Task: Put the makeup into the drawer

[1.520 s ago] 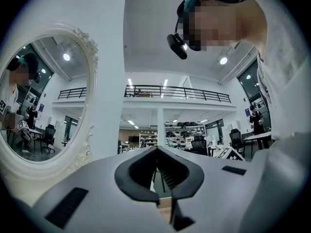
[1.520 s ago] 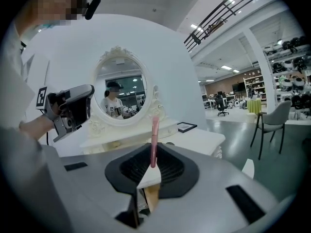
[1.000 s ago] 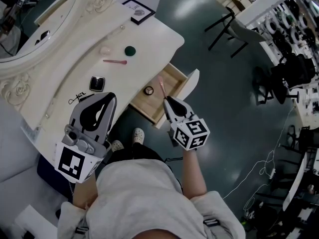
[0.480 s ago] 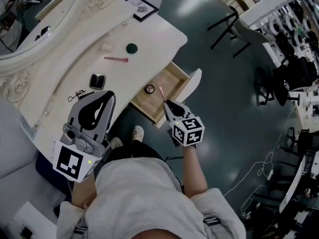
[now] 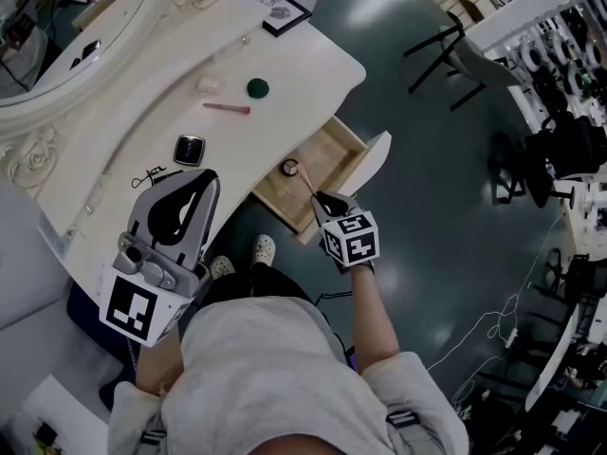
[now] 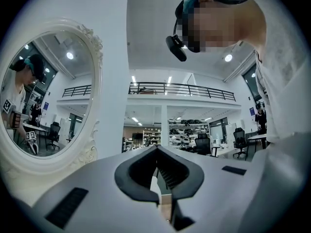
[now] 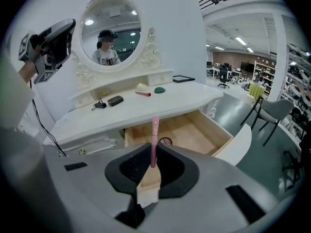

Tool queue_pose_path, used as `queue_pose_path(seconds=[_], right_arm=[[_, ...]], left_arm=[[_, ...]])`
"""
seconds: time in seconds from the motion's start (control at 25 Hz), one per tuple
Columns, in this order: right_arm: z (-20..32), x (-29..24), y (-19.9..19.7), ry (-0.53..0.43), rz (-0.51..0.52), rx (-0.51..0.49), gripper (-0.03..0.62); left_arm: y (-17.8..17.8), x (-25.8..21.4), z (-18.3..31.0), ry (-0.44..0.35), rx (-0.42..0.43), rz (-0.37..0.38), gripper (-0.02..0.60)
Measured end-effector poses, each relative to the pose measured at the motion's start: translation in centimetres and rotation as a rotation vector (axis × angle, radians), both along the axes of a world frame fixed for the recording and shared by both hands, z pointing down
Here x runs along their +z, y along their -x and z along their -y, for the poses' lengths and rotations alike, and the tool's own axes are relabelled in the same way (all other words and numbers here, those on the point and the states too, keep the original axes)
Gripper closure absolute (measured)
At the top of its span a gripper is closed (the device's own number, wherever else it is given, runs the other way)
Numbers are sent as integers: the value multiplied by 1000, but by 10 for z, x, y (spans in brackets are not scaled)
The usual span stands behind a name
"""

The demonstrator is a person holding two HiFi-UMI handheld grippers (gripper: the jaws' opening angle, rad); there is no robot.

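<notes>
The left hand-held gripper [image 5: 196, 193] hangs over the near edge of the white bench [image 5: 303, 60], its jaws pressed together with nothing between them, and it points up towards the oval mirror [image 5: 66, 36]. Past it on the bench lie a small black clip [image 5: 152, 176] and a square black compact [image 5: 189, 150]. Farther back a second pink stick [image 5: 226, 108] lies flat, with a pale pink piece [image 5: 208, 84] and a round green one [image 5: 257, 87] just beyond it, and a dark picture frame [image 5: 278, 9] at the far corner.

Under the bench's right end the wooden drawer [image 5: 332, 150] stands pulled out. A small round dark-rimmed pot [image 5: 289, 168] sits in it near the back. The right hand-held gripper [image 5: 319, 197] is held just over the drawer's near side, its jaws clamped on the lower end of a pink stick [image 7: 154, 140]. The stick rises straight out from between the jaws, its free end reaching over the drawer's wooden floor close to the round pot. Whether it touches the pot or the wood I cannot tell.
</notes>
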State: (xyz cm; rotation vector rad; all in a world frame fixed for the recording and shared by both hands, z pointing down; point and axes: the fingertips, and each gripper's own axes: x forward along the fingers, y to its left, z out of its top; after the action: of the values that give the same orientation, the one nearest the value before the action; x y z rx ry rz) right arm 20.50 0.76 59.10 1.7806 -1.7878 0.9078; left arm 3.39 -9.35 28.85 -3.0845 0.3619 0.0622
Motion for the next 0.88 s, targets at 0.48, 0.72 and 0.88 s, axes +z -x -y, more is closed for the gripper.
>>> queue_pose_path(seconds=[0.48, 0.72, 0.88], right_arm=[[13, 44, 12, 212, -66, -209, 546], [27, 61, 21, 284, -82, -288, 546], [35, 75, 26, 336, -104, -339, 546]], left_arm=[[9, 4, 9, 8, -55, 10, 568], [17, 7, 13, 15, -98, 23, 568], [23, 8, 16, 16, -129, 32, 568]])
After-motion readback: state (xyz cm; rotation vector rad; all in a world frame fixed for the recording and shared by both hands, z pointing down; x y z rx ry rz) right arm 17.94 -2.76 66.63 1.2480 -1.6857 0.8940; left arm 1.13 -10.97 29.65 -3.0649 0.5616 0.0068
